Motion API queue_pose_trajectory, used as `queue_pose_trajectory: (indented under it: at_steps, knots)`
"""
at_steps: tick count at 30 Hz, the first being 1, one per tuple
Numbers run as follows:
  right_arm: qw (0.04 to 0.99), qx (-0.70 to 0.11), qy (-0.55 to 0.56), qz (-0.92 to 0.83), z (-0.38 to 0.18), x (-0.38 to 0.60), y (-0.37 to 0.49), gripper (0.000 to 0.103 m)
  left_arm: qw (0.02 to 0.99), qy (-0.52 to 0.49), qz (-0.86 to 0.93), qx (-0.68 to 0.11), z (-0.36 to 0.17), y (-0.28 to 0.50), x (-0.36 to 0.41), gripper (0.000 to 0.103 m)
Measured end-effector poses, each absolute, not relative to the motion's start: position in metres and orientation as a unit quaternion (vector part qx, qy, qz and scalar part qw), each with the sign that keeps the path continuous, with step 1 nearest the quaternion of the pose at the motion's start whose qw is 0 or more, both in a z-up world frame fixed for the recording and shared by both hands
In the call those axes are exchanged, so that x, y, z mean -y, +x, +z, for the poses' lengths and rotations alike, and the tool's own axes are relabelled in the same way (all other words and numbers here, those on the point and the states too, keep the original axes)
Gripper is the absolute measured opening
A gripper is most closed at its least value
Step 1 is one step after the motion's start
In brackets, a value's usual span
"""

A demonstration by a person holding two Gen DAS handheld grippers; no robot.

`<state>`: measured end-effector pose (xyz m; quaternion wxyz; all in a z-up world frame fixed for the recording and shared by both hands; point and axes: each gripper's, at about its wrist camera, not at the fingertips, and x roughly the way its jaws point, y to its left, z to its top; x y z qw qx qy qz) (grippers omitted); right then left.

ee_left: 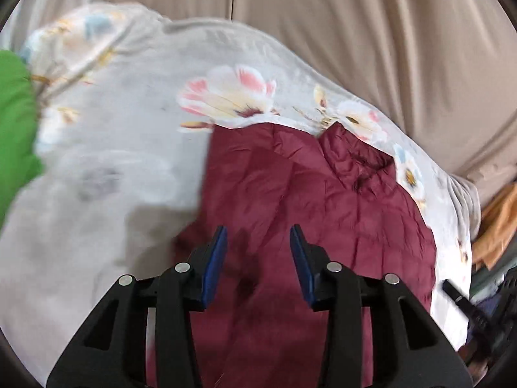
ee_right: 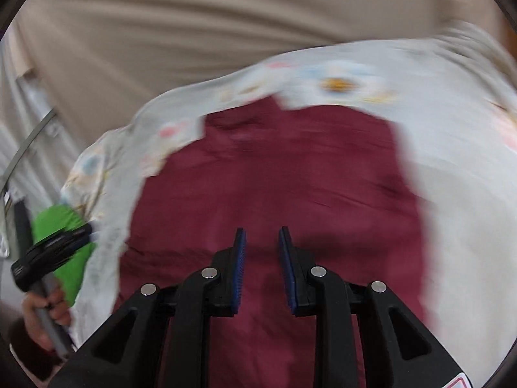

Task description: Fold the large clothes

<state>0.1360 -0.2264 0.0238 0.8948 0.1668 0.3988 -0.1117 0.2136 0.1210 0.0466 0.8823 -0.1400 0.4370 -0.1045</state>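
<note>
We see a maroon quilted puffer jacket (ee_left: 310,200) spread across the lower centre of both frames on a pale floral bedsheet (ee_left: 129,103). Our left hand-held gripper (ee_left: 258,258) and right hand-held gripper (ee_right: 262,265) hover above it, blue pads parted, nothing between them. A green cloth (ee_left: 16,123) sits at left.
</note>
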Motion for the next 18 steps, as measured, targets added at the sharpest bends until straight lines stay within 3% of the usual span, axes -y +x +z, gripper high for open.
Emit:
queue_pose_trajectory:
  at_steps: [5, 6, 7, 9, 10, 14, 16, 18]
  knots:
    - [0.878, -0.454, 0.124, -0.085, -0.03, 0.204, 0.202, 0.023, 0.871, -0.107, -0.069, -0.475, -0.016, 0.266, -0.094, 0.039]
    - [0.877, -0.457, 0.111, -0.103, -0.036, 0.215, 0.197, 0.019, 0.869, -0.104, -0.061, -0.48, -0.024, 0.27, -0.095, 0.039]
    - [0.876, -0.453, 0.107, -0.124, -0.037, 0.231, 0.188, 0.009, 0.868, -0.105, -0.051, -0.482, -0.034, 0.273, -0.103, 0.039]
    - [0.869, -0.442, 0.131, -0.18, -0.031, 0.281, 0.162, 0.008, 0.871, -0.108, -0.056, -0.475, -0.042, 0.275, -0.116, 0.039]
    - [0.864, -0.433, 0.15, -0.21, -0.026, 0.308, 0.143, 0.0, 0.873, -0.1, -0.054, -0.475, -0.043, 0.275, -0.118, 0.039]
    - [0.828, -0.414, 0.165, -0.34, 0.003, 0.381, 0.087, 0.0, 0.876, -0.095, -0.038, -0.471, -0.028, 0.279, -0.122, 0.038]
    - [0.845, -0.374, 0.177, -0.338, 0.032, 0.384, 0.081, 0.013, 0.889, -0.109, -0.048, -0.442, -0.005, 0.285, -0.117, 0.04]
    - [0.869, -0.353, 0.176, -0.299, 0.053, 0.372, 0.104, 0.013, 0.896, -0.11, -0.063, -0.425, 0.015, 0.304, -0.098, 0.046]
